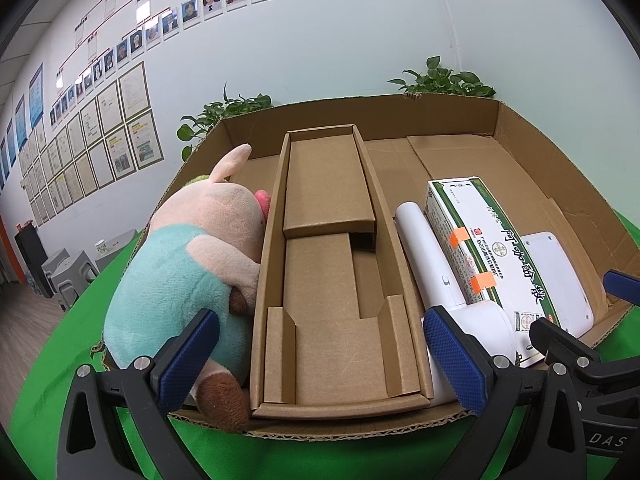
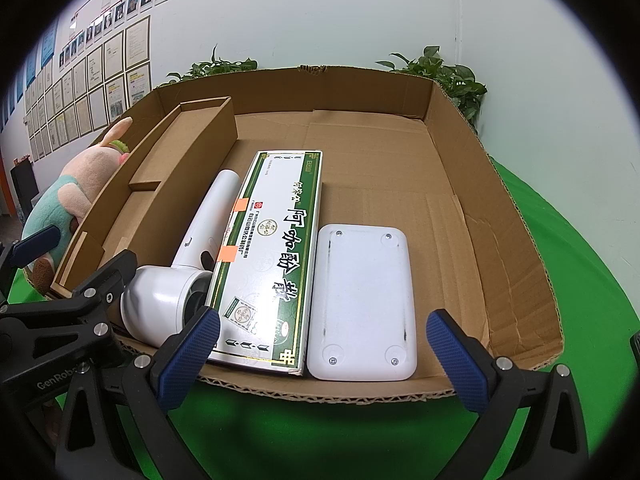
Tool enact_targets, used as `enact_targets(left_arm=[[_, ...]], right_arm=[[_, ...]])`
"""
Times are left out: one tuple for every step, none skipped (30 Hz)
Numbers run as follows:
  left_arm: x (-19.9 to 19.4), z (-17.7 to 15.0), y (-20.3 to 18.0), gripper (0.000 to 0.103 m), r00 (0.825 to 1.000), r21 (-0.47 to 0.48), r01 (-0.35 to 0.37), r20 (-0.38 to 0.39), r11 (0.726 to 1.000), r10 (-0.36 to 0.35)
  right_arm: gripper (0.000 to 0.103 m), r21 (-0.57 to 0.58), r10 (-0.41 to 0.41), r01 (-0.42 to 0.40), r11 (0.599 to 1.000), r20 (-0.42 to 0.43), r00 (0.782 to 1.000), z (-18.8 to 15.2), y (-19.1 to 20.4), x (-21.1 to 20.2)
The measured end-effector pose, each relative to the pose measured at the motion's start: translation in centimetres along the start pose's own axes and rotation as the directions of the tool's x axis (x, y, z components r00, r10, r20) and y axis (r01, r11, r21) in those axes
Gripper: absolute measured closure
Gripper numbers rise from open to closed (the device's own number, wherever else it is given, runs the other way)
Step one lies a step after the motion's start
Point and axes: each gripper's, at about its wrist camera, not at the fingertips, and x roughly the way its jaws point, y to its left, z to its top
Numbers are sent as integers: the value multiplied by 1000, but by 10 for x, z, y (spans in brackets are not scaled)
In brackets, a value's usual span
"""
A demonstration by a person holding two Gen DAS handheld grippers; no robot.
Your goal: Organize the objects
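Note:
A wide, shallow cardboard tray [image 2: 516, 240] lies on the green table. From left to right it holds a pink and teal plush toy [image 1: 188, 248], a long narrow cardboard box [image 1: 332, 280], a white hair dryer [image 2: 168, 296], a green and white medicine box [image 2: 272, 256] and a flat white device [image 2: 362, 300] lying underside up. My left gripper [image 1: 322, 356] hangs open over the near end of the narrow box, gripping nothing. Over the tray's front rim my right gripper [image 2: 324, 356] is open too, empty, in front of the medicine box and the white device.
The tray's bare floor [image 2: 380, 152] stretches across its far and right parts. Green cloth [image 2: 580, 280] covers the table around it. Potted plants [image 1: 440, 80] stand behind the tray against a wall of framed papers [image 1: 100, 140]. Grey stools [image 1: 68, 276] sit on the floor at left.

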Motion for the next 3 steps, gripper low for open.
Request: enact_targets(left_arm=[[0,0,0,0,1000,0,0,0,1000,0],[0,0,0,0,1000,0,0,0,1000,0],[0,0,0,0,1000,0,1,0,1000,-1]], right_arm=[[0,0,0,0,1000,0,1000,0,0,0],[0,0,0,0,1000,0,1000,0,0,0],[0,0,0,0,1000,0,1000,0,0,0]])
